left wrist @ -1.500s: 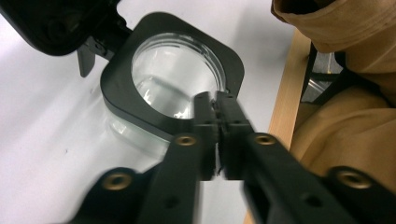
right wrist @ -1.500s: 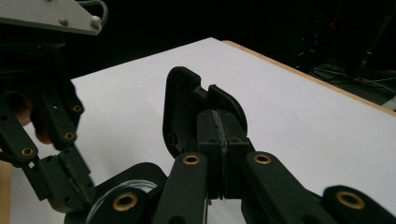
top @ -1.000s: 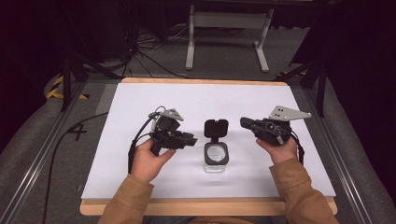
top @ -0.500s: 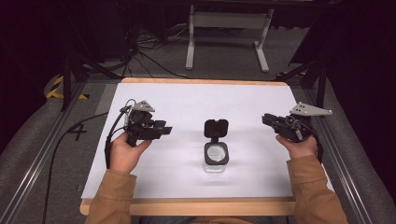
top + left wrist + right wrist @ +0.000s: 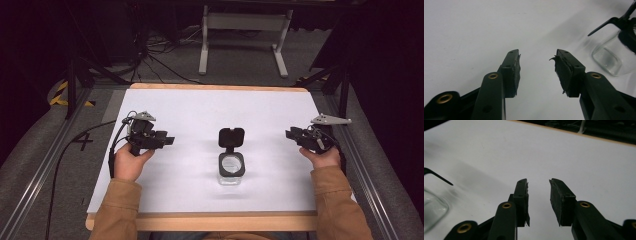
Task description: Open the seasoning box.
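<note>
A small clear glass jar (image 5: pixel 231 169) with its black hinged lid (image 5: pixel 231 137) flipped up stands in the middle of the white table (image 5: pixel 200 107). My left gripper (image 5: pixel 167 141) is held at the table's left, jaws pointing right toward the jar, open and empty. In the left gripper view the jar (image 5: pixel 614 56) sits at the far right, beyond the open gripper (image 5: pixel 537 56). My right gripper (image 5: pixel 291 134) is held at the table's right, pointing left, also open with nothing between its pads (image 5: pixel 538 184). The jar's edge (image 5: pixel 432 207) shows at the right gripper view's lower left.
The table has a wooden front edge (image 5: pixel 215 220) and sits between metal rails (image 5: pixel 37 175). A cable (image 5: pixel 60 160) trails from the left gripper off the table's left side. A white stand (image 5: pixel 245 30) and cables lie on the floor beyond.
Both hands have drawn away from the jar, the left gripper moving left and the right gripper moving right. The jar stays in place with its lid up.
</note>
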{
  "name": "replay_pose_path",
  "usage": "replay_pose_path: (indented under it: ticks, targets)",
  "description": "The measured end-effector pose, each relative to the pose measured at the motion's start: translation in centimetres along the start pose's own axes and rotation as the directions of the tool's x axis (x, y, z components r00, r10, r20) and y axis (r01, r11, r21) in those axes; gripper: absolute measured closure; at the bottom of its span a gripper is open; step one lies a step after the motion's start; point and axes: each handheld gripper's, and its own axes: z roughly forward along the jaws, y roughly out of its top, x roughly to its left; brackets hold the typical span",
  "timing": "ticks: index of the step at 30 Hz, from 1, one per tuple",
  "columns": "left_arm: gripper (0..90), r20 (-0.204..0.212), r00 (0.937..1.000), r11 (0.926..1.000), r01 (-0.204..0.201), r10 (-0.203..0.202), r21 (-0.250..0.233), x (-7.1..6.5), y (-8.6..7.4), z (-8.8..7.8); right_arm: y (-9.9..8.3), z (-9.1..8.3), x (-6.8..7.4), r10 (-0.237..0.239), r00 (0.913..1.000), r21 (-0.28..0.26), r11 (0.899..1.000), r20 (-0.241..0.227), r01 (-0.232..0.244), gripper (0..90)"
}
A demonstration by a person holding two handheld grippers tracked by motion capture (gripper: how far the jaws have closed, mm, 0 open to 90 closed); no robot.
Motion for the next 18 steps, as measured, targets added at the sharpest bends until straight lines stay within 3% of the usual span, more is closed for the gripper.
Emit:
replay_pose_path:
  ticks: [5, 9, 11, 18]
  targets:
    - [53.0, -0.015, 0.9999, 0.9998, -0.002, 0.002, 0.022, 0.5, -0.6, 1.0, -1.0, 1.1, -0.7, -0.005, 0.9999, 0.031, 1.000, 0.014, 0.004, 63.1]
    - [52.7, -0.028, 0.9994, 0.9984, 0.021, -0.020, 0.053, 1.0, -1.3, 2.1, -1.8, 2.1, -1.2, -0.009, 0.9994, 0.092, 0.996, 0.032, 0.006, 61.8]
    - [52.3, -0.045, 0.9990, 0.9968, 0.007, -0.004, 0.080, 1.1, -1.4, 2.5, -2.0, 2.4, -1.4, -0.012, 0.9994, 0.099, 0.995, 0.033, 0.009, 60.9]
    - [50.7, -0.041, 0.9991, 0.9961, -0.008, 0.012, 0.088, 1.2, -2.0, 3.6, -3.0, 3.6, -1.4, -0.018, 0.9991, 0.134, 0.991, 0.039, 0.013, 59.9]
